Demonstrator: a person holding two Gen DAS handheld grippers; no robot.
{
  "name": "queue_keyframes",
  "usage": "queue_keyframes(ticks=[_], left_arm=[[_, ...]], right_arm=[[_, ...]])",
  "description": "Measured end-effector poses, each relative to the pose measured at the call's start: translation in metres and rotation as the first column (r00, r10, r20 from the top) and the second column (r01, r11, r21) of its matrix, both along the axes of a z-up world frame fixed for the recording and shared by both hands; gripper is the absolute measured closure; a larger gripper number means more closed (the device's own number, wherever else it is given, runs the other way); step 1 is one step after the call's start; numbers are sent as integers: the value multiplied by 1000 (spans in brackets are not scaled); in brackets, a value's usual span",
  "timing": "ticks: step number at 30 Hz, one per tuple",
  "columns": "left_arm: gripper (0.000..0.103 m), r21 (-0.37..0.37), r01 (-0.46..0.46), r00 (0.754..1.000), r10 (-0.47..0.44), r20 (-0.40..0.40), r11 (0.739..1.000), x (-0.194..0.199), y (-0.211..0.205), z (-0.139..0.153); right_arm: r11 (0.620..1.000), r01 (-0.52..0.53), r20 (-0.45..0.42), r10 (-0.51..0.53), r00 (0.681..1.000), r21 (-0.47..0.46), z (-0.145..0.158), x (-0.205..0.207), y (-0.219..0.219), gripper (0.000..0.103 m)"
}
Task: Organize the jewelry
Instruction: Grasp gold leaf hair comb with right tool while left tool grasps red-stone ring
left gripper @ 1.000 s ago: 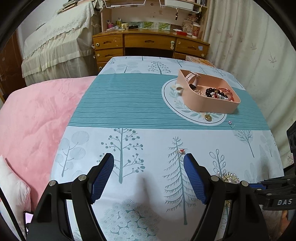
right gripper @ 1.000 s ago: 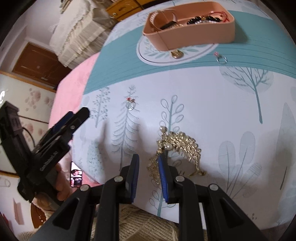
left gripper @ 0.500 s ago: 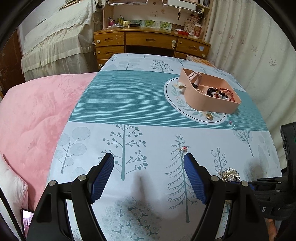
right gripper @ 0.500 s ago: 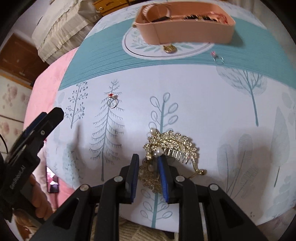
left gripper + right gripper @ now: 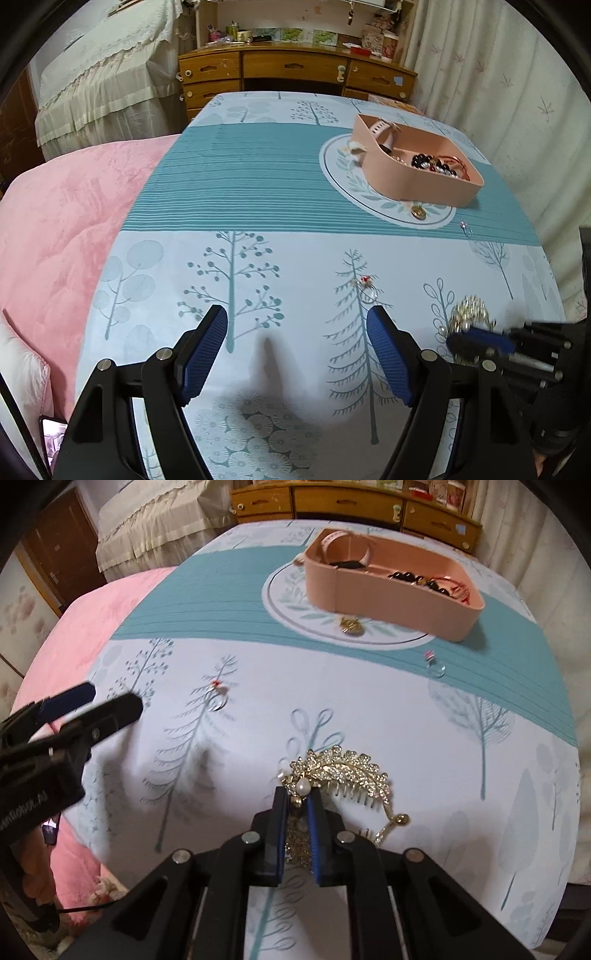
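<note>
The hair comb (image 5: 343, 771) was gold, shaped like a curved spray of leaves set with small clear stones and a few pearls, with a row of short teeth along its underside and a curled wire end at its right. It lay low in the middle of the right wrist view on the tree-printed cloth (image 5: 461, 746), and the right gripper (image 5: 297, 808) was closing its blue pads on the comb's left end, which sat between them; the part of the comb inside the jaws was mostly covered by the pads. In the left wrist view the comb showed only as a blurred gold cluster at the lower right, partly behind the right gripper's arm. The left gripper (image 5: 297, 328) hung with its jaws wide and nothing between them, at the lower centre of its own frame. A pink tray (image 5: 388, 590) sat in the upper right of both views with beads and a watch strap inside; its contents were too small to sort out. A gold pendant (image 5: 351, 624) lay just in front of it, and two rings, one with a red stone (image 5: 218, 698) and one with a pink stone (image 5: 434, 664), lay apart on the cloth.
</note>
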State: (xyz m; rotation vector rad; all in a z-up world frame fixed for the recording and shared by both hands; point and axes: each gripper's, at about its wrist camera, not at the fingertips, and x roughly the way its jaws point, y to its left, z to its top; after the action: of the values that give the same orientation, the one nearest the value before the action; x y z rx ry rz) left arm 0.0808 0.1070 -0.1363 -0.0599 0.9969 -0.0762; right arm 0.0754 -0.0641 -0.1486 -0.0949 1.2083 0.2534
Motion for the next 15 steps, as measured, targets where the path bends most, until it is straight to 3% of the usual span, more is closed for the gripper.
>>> queue_keyframes(ticks=[9,15], left_arm=[[26,-23,29,999,-29,-28,999,3,-5,-14],[18,-47,26,999,-27,-29,999,8,-9,-18]], right_arm=[[1000,4,83,-3,997,-18,-1,8,-14,93],[1000,1,110,-3,994,19,-2,12,-27,93]])
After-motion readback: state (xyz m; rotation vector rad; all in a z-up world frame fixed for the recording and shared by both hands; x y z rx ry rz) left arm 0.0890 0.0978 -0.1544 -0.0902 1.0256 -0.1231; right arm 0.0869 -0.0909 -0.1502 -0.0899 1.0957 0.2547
